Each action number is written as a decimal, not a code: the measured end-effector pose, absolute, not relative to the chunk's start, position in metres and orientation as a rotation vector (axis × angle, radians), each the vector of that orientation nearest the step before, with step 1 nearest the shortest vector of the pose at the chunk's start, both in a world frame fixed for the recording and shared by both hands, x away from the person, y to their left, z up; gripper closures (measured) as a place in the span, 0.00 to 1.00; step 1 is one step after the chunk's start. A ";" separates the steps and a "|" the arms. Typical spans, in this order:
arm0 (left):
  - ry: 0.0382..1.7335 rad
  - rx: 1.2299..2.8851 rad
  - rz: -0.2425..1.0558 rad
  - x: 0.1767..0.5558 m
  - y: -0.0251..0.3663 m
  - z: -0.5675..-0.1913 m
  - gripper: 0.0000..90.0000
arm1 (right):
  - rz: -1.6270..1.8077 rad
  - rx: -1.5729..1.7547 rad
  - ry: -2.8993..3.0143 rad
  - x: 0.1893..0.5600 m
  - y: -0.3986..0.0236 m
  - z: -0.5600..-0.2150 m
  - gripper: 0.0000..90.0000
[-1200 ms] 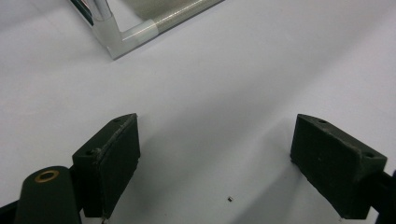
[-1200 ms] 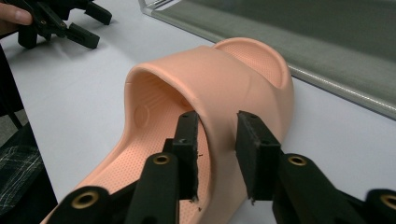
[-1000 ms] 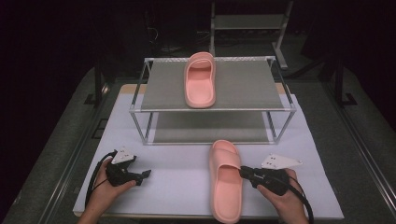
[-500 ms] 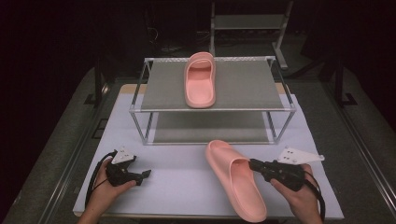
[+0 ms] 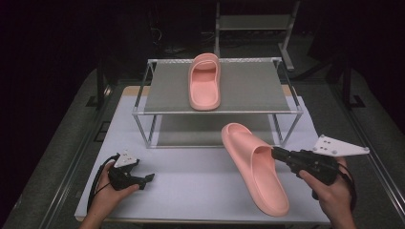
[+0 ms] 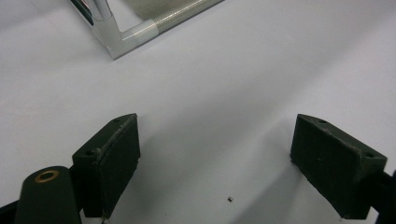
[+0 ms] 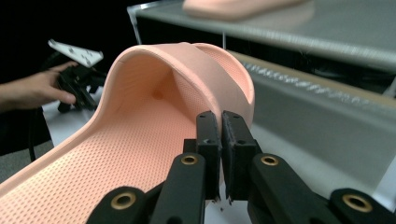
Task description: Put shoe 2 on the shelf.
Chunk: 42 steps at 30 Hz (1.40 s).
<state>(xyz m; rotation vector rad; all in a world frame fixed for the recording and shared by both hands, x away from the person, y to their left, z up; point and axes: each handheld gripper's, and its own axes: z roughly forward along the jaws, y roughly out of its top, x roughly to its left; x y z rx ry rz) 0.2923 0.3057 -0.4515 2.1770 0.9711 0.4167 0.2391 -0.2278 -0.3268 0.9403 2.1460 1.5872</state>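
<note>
A pink slipper (image 5: 255,167) hangs tilted above the white table top, toe toward the rack. My right gripper (image 5: 276,152) is shut on its right side edge. In the right gripper view the two jaws (image 7: 221,116) pinch the slipper's (image 7: 154,116) rim just behind the strap. A second pink slipper (image 5: 205,81) lies on the rack's top shelf (image 5: 253,88). My left gripper (image 5: 148,177) rests low at the front left, held in a hand. Its jaws (image 6: 215,154) stand wide open over bare white surface, with nothing between them.
The two-level metal rack (image 7: 327,46) stands across the middle of the white mat (image 5: 191,186); one leg (image 6: 114,35) is near the left gripper. Dark table rails run along both sides. The left hand and its gripper (image 7: 79,84) lie beyond the held slipper.
The right gripper has risen and shifted right with the slipper, which has lifted off the mat and swung so its toe points back-left. The left gripper has stayed put.
</note>
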 end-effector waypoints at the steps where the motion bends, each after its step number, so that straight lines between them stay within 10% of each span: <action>1: 0.973 2.174 0.416 0.292 0.306 -0.452 0.16 | 1.594 0.931 2.139 0.239 -0.229 -0.323 0.95; 18: 0.973 2.177 0.414 0.293 0.306 -0.451 0.16 | 1.665 0.835 2.035 0.251 -0.242 -0.261 0.96; 42: 0.974 2.174 0.412 0.293 0.306 -0.451 0.16 | 1.498 0.931 1.962 0.370 -0.228 -0.229 0.96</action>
